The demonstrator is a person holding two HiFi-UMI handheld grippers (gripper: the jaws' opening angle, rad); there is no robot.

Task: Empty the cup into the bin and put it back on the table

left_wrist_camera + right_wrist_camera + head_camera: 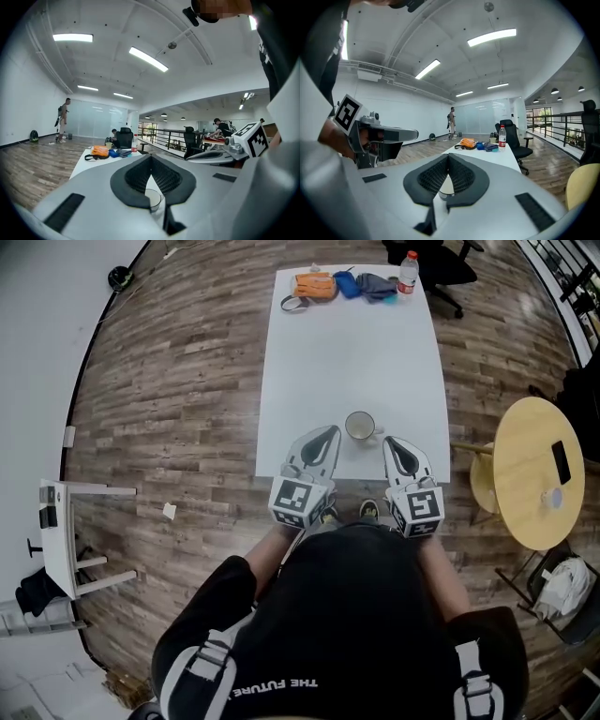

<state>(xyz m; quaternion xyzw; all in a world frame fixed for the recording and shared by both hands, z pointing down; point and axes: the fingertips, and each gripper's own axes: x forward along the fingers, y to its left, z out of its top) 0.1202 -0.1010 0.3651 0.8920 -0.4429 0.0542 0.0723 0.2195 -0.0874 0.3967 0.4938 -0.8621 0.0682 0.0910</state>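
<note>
A white cup with a handle stands near the front edge of the long white table. My left gripper is just left of it and my right gripper just right of it, both apart from it and pointing away from me. In the left gripper view the left gripper has its pads meeting at the tips with nothing between them; the cup's rim shows below the pads. The right gripper is shut and empty too, with the cup low between its pads.
At the table's far end lie an orange pouch, blue pouches and a bottle, with an office chair behind. A round yellow table stands to the right, a white stand to the left.
</note>
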